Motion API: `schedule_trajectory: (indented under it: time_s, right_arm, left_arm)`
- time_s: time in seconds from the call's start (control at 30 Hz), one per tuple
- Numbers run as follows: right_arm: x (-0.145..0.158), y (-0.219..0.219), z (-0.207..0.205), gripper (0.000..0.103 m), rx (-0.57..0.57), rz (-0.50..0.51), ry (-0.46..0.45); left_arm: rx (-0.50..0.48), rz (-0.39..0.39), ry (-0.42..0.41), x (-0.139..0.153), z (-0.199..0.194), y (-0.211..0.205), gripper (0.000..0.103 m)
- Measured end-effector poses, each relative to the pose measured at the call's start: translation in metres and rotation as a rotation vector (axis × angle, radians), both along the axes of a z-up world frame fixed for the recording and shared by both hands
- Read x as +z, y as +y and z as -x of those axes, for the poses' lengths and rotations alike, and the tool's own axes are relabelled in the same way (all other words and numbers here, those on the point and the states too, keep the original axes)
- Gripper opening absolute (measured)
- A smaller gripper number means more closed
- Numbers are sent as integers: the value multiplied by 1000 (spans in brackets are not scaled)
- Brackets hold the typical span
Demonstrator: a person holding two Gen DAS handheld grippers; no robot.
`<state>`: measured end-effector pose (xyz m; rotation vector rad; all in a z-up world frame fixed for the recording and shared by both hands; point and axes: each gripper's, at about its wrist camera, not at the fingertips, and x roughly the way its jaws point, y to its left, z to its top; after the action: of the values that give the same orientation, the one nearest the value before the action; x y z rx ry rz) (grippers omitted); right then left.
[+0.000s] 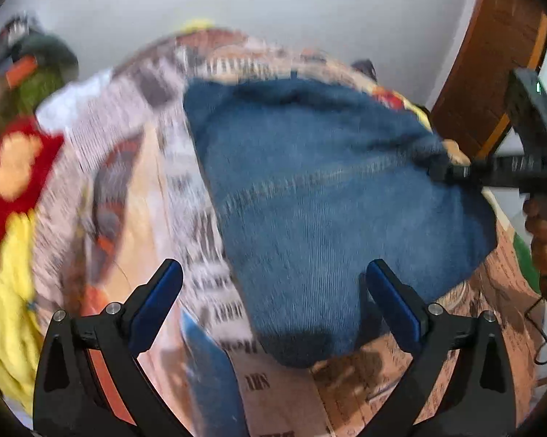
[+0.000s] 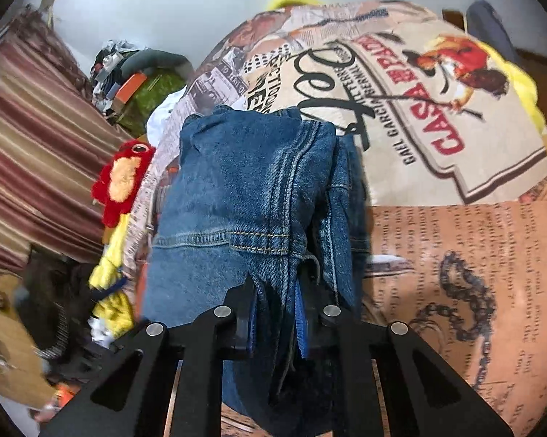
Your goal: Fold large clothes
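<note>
Even, soft indoor light; heavy motion blur in left wrist view, fisheye-warped dark corners in both.

So I've got a bed with a newspaper-print sheet (image 2: 455, 218), rooster logo and all. The jeans (image 2: 237, 189) lie folded on it, and a red and yellow plush toy (image 2: 122, 182) sits at its left edge.

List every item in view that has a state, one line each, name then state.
jeans: folded over in layers, lying on the printed cloth, edge pinched
right tongs: shut on the jeans' edge
left tongs: open, holding nothing, hovering by the jeans' near end
printed cloth: spread flat under the jeans
red plush toy: lying beside the cloth, untouched
yellow fabric: crumpled in a heap
</note>
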<state>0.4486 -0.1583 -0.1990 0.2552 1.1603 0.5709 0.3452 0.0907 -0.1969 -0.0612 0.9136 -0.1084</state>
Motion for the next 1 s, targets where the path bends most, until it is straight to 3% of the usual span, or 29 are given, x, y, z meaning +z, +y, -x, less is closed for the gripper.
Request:
schedule_trajectory:
  time_s: [0.13,0.23,0.33,0.37,0.43,0.47,0.5,0.67,0.77,1.0]
  right_arm:
    - [4,-13,10,13,-7,11,-39]
    - [1,-22,14,14,10,45,-61]
    - [-13,-20,15,14,37,95,-60]
    - [-16,-18,15,19,43,110,-64]
    - [-17,-17,17,45,40,173,-97]
    - [-18,-18,18,65,31,217,-114]
    - [-20,-20,19,70,24,235,-128]
    - [-28,-38,20,70,9,146,-38]
    - [-23,-40,26,71,14,152,-32]
    - [-4,-46,37,72,19,157,-2]
  left_arm:
    - [13,-4,7,5,-13,2,102]
    - [14,-34,67,-14,-22,4,102]
    - [5,-9,96,-30,-18,5,103]
    - [10,0,95,-32,-17,7,103]
    - [20,2,91,-35,-15,8,103]
    - [24,3,90,-36,-13,8,103]
    - [25,4,90,-36,-11,7,103]
    - [35,12,94,-36,1,7,103]
    - [40,14,95,-31,9,9,103]
    - [57,-92,44,-6,18,13,102]
